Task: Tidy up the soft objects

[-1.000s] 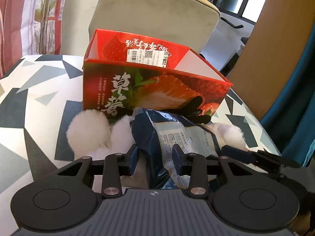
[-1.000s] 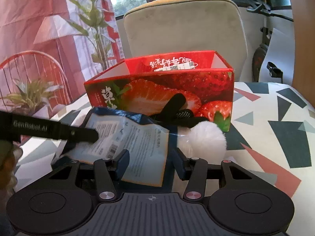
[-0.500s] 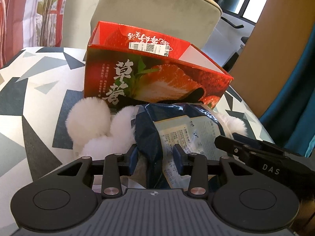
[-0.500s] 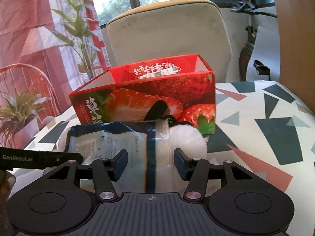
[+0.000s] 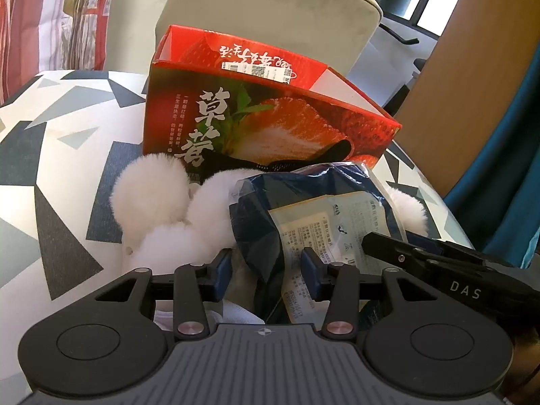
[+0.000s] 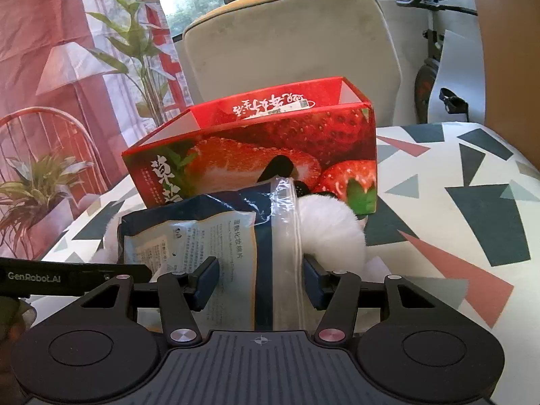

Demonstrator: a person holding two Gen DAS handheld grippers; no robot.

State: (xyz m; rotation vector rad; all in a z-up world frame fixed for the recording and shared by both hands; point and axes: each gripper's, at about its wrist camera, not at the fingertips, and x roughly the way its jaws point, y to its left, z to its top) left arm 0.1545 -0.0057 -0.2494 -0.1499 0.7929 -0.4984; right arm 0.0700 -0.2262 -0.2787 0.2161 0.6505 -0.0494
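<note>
A dark blue plastic pack of cotton pads (image 5: pixel 324 216) lies on top of white fluffy pom-poms (image 5: pixel 152 189) in front of an open red strawberry box (image 5: pixel 263 125). A black strap (image 5: pixel 297 163) lies against the box front. My left gripper (image 5: pixel 266 268) is open, its fingers either side of the pack's near left end. My right gripper (image 6: pixel 260 278) is open around the pack's (image 6: pixel 216 236) near right end, with a pom-pom (image 6: pixel 330 229) just beyond. The right gripper also shows in the left wrist view (image 5: pixel 438 263).
The table (image 5: pixel 50 141) has a white cloth with grey and red triangles. A beige chair (image 6: pixel 293 44) stands behind the box. Potted plants (image 6: pixel 33 189) stand at the left, a teal curtain (image 5: pixel 499 168) at the right.
Both grippers have moved closer to the pack and now straddle its two near ends. The pack has shifted and turned slightly on the pom-poms.
</note>
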